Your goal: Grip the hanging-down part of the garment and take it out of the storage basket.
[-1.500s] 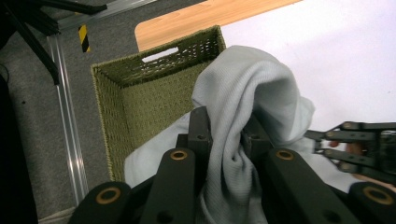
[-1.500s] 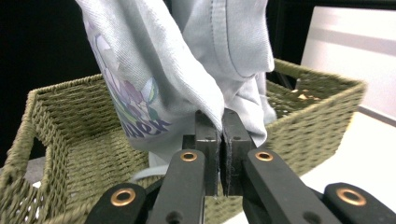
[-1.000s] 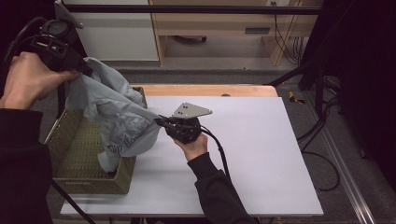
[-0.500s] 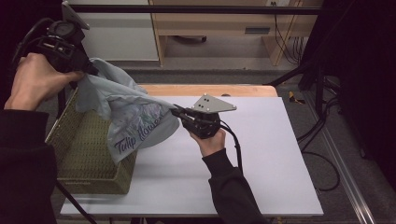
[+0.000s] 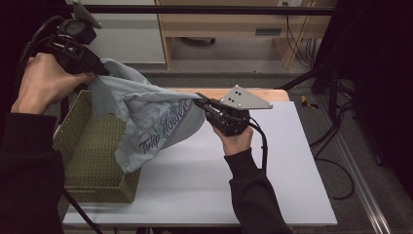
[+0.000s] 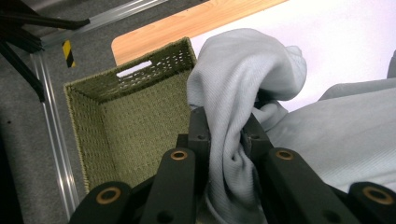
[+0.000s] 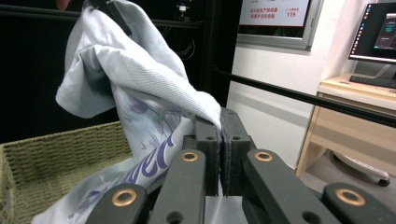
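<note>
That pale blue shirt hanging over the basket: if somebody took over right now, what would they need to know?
Left tool: shut on a bunched fold of the shirt, held high above the basket.
Right tool: shut on another edge of the shirt, over the white table.
Shirt: stretched between both tools, its lower part draped over the basket's rim.
Done: shirt lifted out.
Left: probably laying it on the table.

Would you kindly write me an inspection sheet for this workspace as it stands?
Surface: white tabletop, bare in front of the person.
Job's things: pale blue printed T-shirt stretched in the air above the olive woven basket.
Clutter: nothing seen.
Grippers: left gripper and right gripper each shut on the T-shirt.
Cables: black cable trails from the right gripper.
Surroundings: wooden desk, monitor.
</note>
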Motion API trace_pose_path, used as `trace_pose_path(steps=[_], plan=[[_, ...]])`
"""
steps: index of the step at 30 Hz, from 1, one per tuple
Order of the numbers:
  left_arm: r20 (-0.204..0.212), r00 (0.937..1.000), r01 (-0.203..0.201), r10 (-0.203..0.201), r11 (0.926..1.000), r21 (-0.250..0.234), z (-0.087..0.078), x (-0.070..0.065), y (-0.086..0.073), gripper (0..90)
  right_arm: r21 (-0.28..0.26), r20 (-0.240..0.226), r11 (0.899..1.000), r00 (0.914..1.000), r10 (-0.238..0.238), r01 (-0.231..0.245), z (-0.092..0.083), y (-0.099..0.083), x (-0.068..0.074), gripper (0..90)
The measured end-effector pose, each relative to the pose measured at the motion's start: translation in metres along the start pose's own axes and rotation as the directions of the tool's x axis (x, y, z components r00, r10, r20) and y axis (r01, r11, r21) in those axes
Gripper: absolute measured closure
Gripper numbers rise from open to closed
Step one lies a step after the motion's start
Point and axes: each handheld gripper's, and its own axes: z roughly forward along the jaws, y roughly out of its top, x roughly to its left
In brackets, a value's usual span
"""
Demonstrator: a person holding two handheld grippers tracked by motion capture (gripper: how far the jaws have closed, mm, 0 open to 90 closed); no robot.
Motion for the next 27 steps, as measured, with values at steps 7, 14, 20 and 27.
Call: trace_pose_path(steps=[7,14,20,27], plan=[[0.008,0.9999,-0.005,0.006,1.0000,-0.007,0.000,-0.003,0.002,78.0,-0.042,0.024,0.999,0.9997,0.001,0.000,-0.007,0.003,-0.002,88.5],[0.011,0.9998,-0.017,0.017,0.9998,-0.006,0.000,-0.008,0.004,78.0,-0.067,0.009,0.998,0.9998,0.018,-0.018,-0.014,0.008,-0.006,88.4],[-0.003,0.9999,-0.012,0.012,0.9999,-0.001,0.001,-0.007,0.003,78.1,0.014,-0.033,0.999,0.9985,0.044,-0.044,0.001,-0.019,-0.003,88.1],[-0.004,0.9998,-0.018,0.019,0.9998,0.007,0.006,-0.009,0.004,78.1,0.080,-0.076,0.991,0.9909,0.111,-0.105,0.020,-0.057,0.003,87.0]])
